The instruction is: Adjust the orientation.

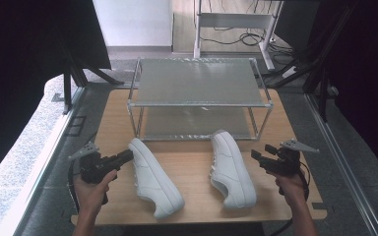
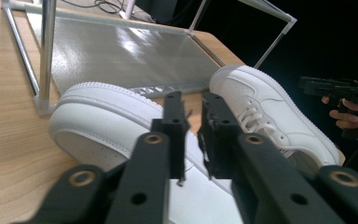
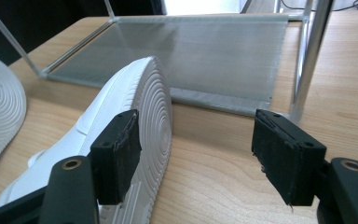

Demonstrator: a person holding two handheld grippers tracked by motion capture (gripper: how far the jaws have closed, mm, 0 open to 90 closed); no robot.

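Nearest the person, two white sneakers lay on their sides on the wooden table [image 1: 187,167], the left sneaker [image 1: 155,178] at about seven o'clock and the right sneaker [image 1: 232,168] at five. Both looked light, with soft uppers and stiff rubber soles, so a collar or heel rim seemed the best hold. The left gripper [image 1: 125,157], jaws nearly together and empty, pointed level at its shoe's toe. The right gripper [image 1: 256,156], jaws wide apart, aimed likewise. Beyond, at twelve o'clock, stood a two-tier shoe rack [image 1: 199,98].

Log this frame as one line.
left gripper: nearly shut, at left shoe | right gripper: open, beside right shoe | rack: empty
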